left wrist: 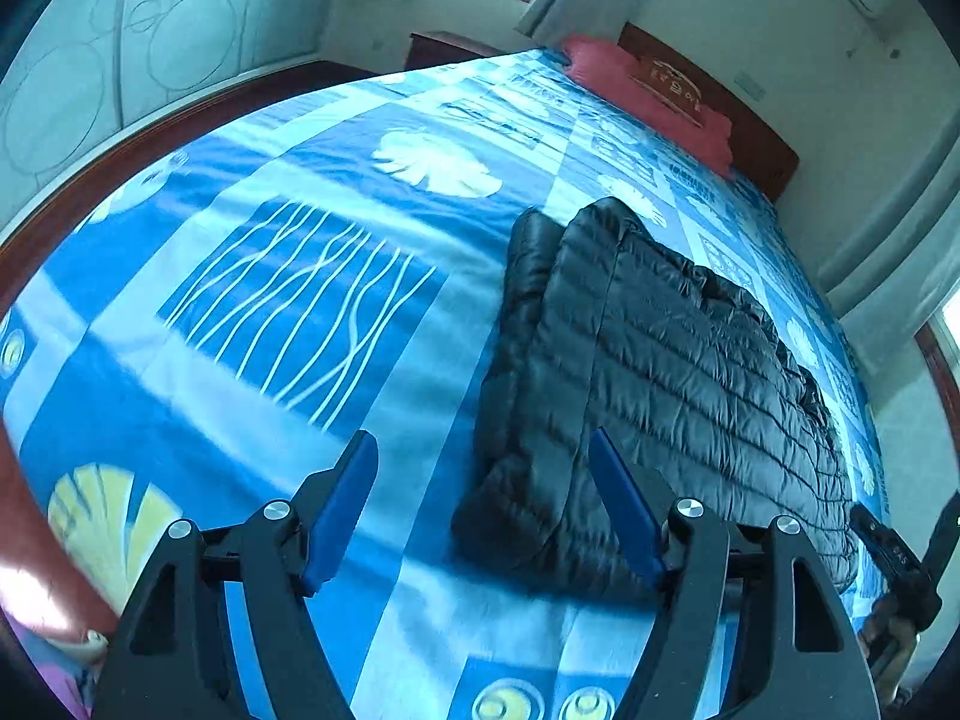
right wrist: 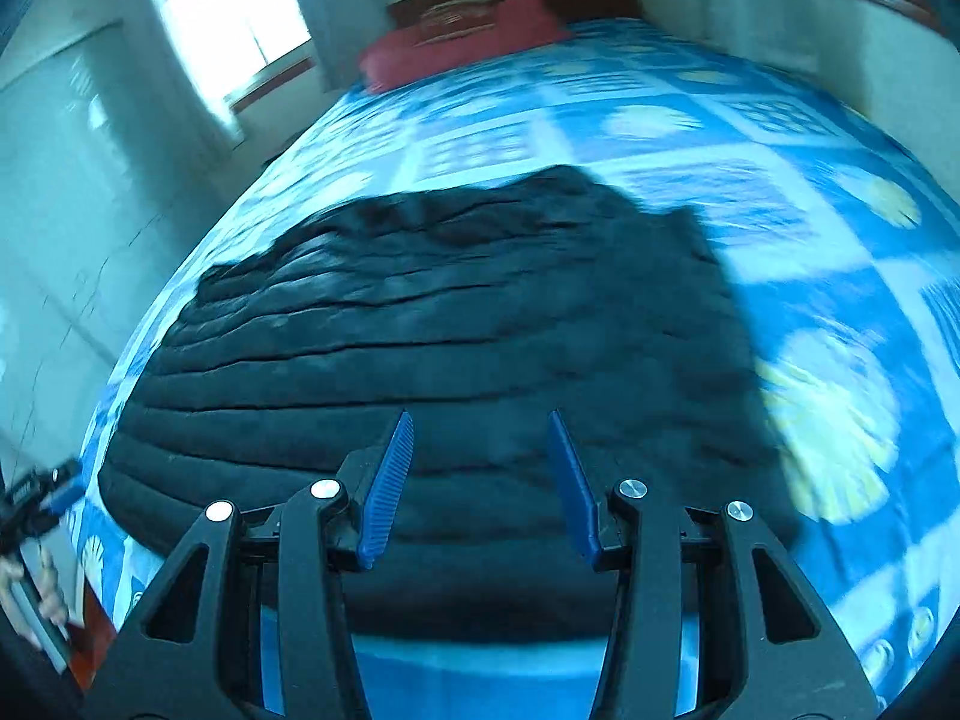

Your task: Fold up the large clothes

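Observation:
A black quilted puffer jacket (left wrist: pixel 660 372) lies on the blue patterned bed sheet (left wrist: pixel 270 276), with one side folded over along its length. My left gripper (left wrist: pixel 483 450) is open and empty, above the jacket's near left edge. In the right wrist view the jacket (right wrist: pixel 450 330) fills the middle, blurred by motion. My right gripper (right wrist: pixel 480 426) is open and empty above the jacket's near hem. The right gripper also shows at the left wrist view's right edge (left wrist: pixel 900 558), and the left gripper at the right wrist view's left edge (right wrist: pixel 36 492).
A red pillow (left wrist: pixel 654 96) lies against the wooden headboard (left wrist: pixel 762 138) at the far end. A wardrobe (left wrist: pixel 120 54) stands along the left side past the wooden bed frame (left wrist: pixel 78 180). Windows with curtains (right wrist: pixel 228 18) are behind the bed.

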The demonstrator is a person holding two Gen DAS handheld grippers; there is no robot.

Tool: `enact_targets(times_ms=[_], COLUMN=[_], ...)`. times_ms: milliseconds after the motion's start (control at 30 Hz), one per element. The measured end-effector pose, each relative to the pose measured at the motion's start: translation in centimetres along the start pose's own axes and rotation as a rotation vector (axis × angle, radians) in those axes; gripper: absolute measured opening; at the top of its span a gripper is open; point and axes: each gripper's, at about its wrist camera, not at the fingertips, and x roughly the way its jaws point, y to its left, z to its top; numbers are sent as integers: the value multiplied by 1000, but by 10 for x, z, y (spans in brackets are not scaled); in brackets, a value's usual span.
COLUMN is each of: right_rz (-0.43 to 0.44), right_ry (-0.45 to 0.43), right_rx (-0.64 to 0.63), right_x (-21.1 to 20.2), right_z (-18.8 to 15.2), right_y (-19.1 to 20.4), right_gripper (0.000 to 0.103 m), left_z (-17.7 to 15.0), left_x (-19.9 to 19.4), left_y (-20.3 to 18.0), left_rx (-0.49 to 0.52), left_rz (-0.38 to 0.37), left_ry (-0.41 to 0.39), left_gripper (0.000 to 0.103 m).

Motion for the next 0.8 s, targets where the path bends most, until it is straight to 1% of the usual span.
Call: enact_targets(times_ms=[67, 133, 200, 300, 367, 467, 600, 733, 800], right_rz=[20, 28, 33, 29, 8, -25, -34, -35, -39], right_ry=[17, 17, 7, 5, 31, 103, 86, 83, 77], right_rx=[-30, -55, -82, -113, -131, -133, -134, -135, -141], right_x=[18, 30, 41, 62, 83, 119, 129, 131, 132], right_z=[13, 25, 37, 49, 51, 42, 36, 33, 31], right_y=[22, 42, 60, 80, 87, 84, 80, 79, 80], right_gripper=[45, 45, 45, 45, 45, 45, 46, 46, 46], left_z=[13, 22, 31, 40, 45, 52, 58, 63, 63], left_x=[14, 27, 40, 54, 65, 77, 89, 107, 113], left_y=[-9, -13, -15, -18, -22, -24, -30, -39, -40], left_rx=[42, 56, 49, 50, 67, 67, 71, 100, 103], left_rz=[-2, 2, 2, -3, 14, 13, -12, -11, -17], left_ry=[12, 30, 42, 56, 64, 85, 106, 143, 161], left_gripper=[72, 72, 72, 72, 72, 72, 72, 76, 76])
